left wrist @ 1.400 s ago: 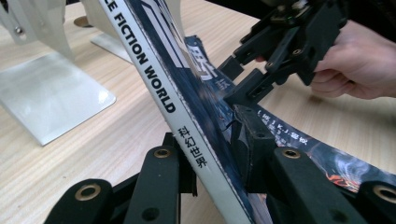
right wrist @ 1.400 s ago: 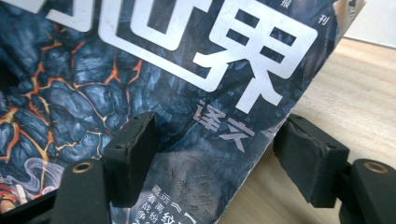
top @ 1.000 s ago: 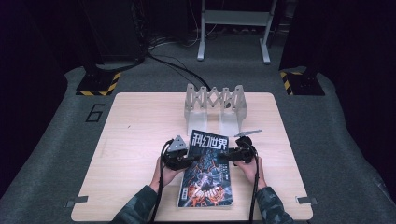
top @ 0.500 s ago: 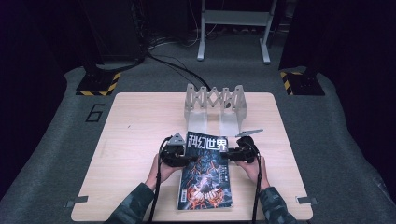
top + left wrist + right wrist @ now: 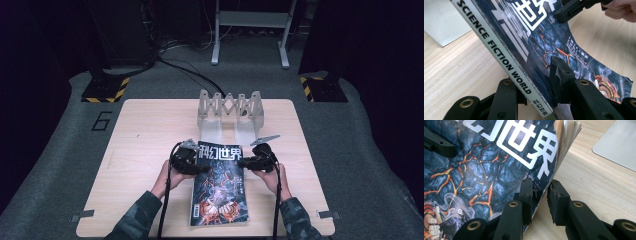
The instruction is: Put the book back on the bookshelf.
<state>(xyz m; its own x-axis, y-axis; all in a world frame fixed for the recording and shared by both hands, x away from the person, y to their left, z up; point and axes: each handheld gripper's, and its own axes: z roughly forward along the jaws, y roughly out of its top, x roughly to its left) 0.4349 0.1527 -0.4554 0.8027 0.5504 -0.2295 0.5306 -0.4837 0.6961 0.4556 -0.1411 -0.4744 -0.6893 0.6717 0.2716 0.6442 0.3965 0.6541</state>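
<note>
The left claw clamps the spine of the dark, lava-patterned science-fiction magazine; the right claw, its jaws just closing, grips the opposite edge above the pale wooden table.

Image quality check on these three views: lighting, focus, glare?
High view: table evenly lit, surroundings nearly black, picture soft, so the magazine cover lacks fine detail. Left gripper view: spine lettering on the magazine sharp, the near jaws soft, upper left corner washed out. Right gripper view: cover print crisp, page edges bright, no strong glare; grey stand base slightly blurred.
</note>
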